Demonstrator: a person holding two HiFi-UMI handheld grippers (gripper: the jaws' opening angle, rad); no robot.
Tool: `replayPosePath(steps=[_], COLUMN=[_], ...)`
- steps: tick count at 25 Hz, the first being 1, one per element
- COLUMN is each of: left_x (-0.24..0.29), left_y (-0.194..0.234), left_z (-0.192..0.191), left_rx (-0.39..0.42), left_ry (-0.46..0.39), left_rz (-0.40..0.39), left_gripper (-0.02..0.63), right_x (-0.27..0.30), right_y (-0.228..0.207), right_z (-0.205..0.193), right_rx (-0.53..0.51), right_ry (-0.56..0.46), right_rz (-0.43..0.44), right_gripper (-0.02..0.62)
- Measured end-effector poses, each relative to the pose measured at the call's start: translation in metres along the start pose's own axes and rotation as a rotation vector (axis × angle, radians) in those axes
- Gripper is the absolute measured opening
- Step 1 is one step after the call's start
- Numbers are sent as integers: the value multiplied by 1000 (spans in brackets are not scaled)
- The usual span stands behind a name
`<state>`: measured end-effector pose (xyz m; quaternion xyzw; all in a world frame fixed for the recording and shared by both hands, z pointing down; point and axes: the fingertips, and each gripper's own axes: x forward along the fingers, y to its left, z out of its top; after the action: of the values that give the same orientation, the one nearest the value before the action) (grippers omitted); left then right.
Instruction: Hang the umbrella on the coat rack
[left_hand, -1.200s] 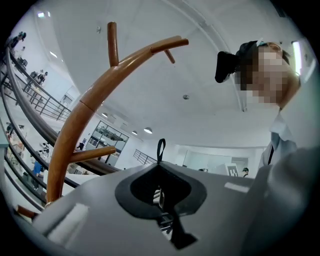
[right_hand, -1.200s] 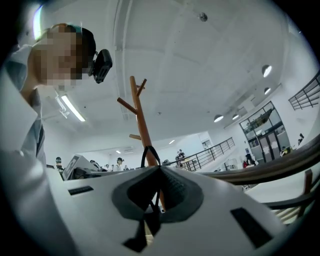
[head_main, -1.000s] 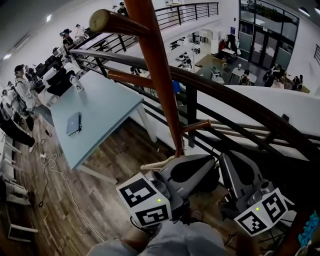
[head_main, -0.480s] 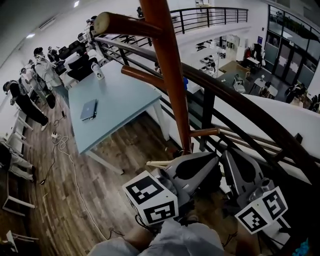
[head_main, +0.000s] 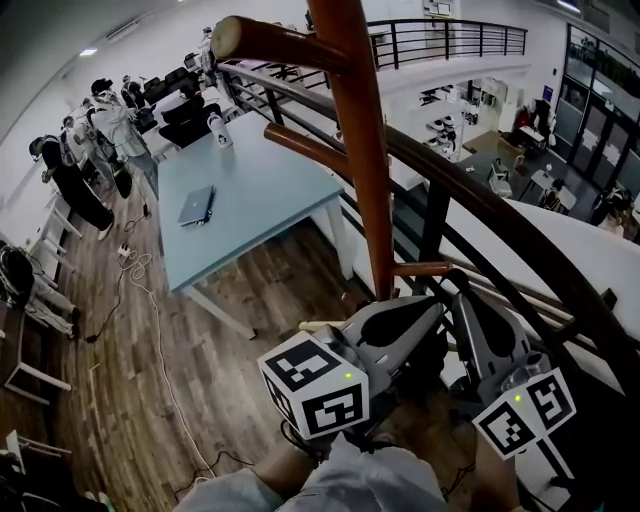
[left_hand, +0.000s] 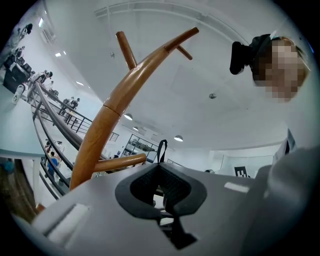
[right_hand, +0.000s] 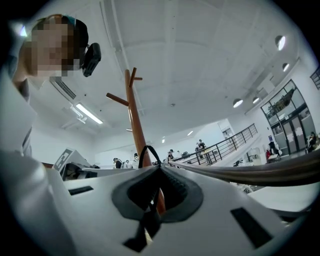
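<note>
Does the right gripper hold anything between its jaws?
Yes, the right gripper is shut on a black strap loop that sticks out above its jaws.

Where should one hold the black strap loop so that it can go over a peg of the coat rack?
Low, at its foot, from below, as the left gripper and right gripper do: the arch of the strap loop stands free above the shut jaws, open for a peg.

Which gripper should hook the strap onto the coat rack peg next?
Probably the left gripper. Its black strap loop pokes up right beside the tip of a short peg. The right gripper grips a loop too, but only the pole stands behind it.
</note>
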<state>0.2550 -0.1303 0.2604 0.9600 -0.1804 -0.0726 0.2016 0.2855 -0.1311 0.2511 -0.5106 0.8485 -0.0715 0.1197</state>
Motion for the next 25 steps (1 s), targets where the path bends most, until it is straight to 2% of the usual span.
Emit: replayPosePath(steps=[13, 25], left_x=[5, 10], left_y=[27, 41], left_z=[-2, -8], left_rx=[-14, -32], left_ry=[27, 36], left_rz=[93, 130], left_gripper=[6, 6], right_x=[25, 34], right_y=[-17, -31], right_z=[-14, -26], right_rx=[4, 9], right_ry=[42, 62], right_rz=[-5, -25], right_gripper=[2, 2])
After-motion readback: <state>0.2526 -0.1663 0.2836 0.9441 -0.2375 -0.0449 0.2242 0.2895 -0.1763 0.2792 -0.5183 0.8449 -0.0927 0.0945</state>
